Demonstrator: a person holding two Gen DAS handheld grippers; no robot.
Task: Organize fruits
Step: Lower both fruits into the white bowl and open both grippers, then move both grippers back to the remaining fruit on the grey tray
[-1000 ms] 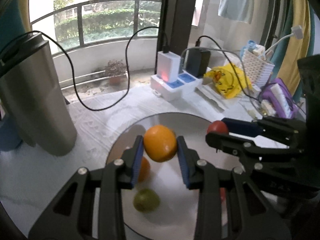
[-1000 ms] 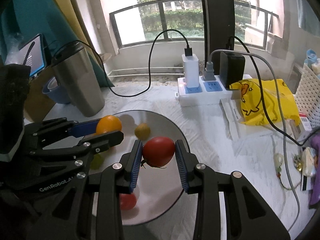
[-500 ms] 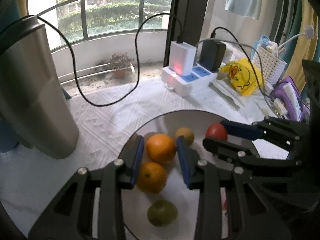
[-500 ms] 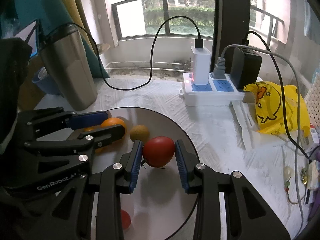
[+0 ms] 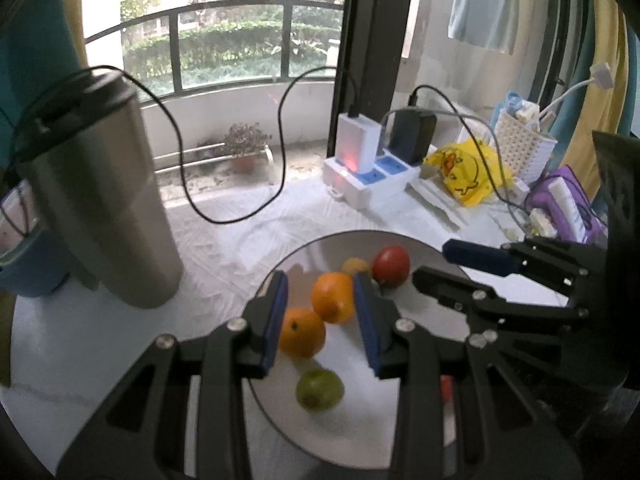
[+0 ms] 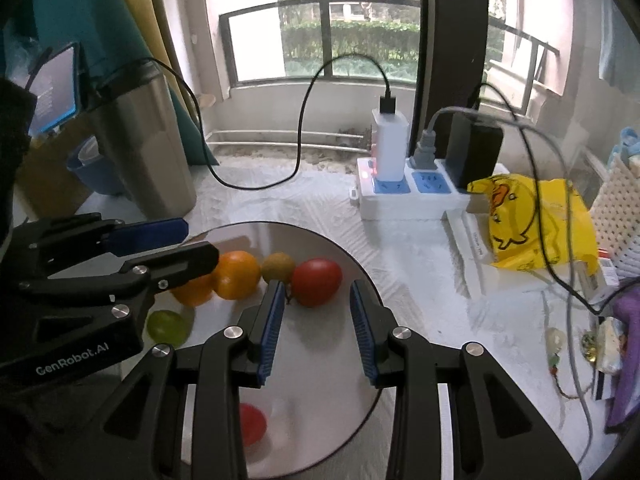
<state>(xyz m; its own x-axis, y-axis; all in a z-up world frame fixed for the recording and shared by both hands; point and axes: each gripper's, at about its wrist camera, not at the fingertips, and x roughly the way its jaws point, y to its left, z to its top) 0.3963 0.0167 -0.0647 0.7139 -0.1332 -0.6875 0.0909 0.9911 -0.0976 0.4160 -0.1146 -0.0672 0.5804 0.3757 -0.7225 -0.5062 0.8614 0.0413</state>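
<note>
A round mirror-like plate (image 5: 360,236) (image 6: 256,226) holds several fruits. An orange (image 5: 332,298) (image 6: 236,274) rests on it against a second orange (image 5: 300,332) (image 6: 192,296). My left gripper (image 5: 321,280) (image 6: 200,240) stands open at the first orange, with a gap on its left side. A red tomato (image 6: 316,282) (image 5: 391,266) lies on the plate just ahead of my right gripper (image 6: 317,286) (image 5: 431,260), which is open, with gaps on both sides. A small yellow-brown fruit (image 6: 278,266), a green fruit (image 5: 320,390) (image 6: 166,326) and another red fruit (image 6: 250,424) also lie there.
A tall steel tumbler (image 5: 100,200) (image 6: 148,148) stands left of the plate beside a blue cup (image 6: 94,176). Behind the plate sit a power strip (image 6: 408,196) with chargers, a looping black cable (image 5: 224,220) and a yellow duck bag (image 6: 532,224). A white basket (image 5: 520,156) is far right.
Both grippers have drawn back from the plate. The orange and the tomato, which filled the jaws before, now sit on the plate near the fingertips with gaps beside them.
</note>
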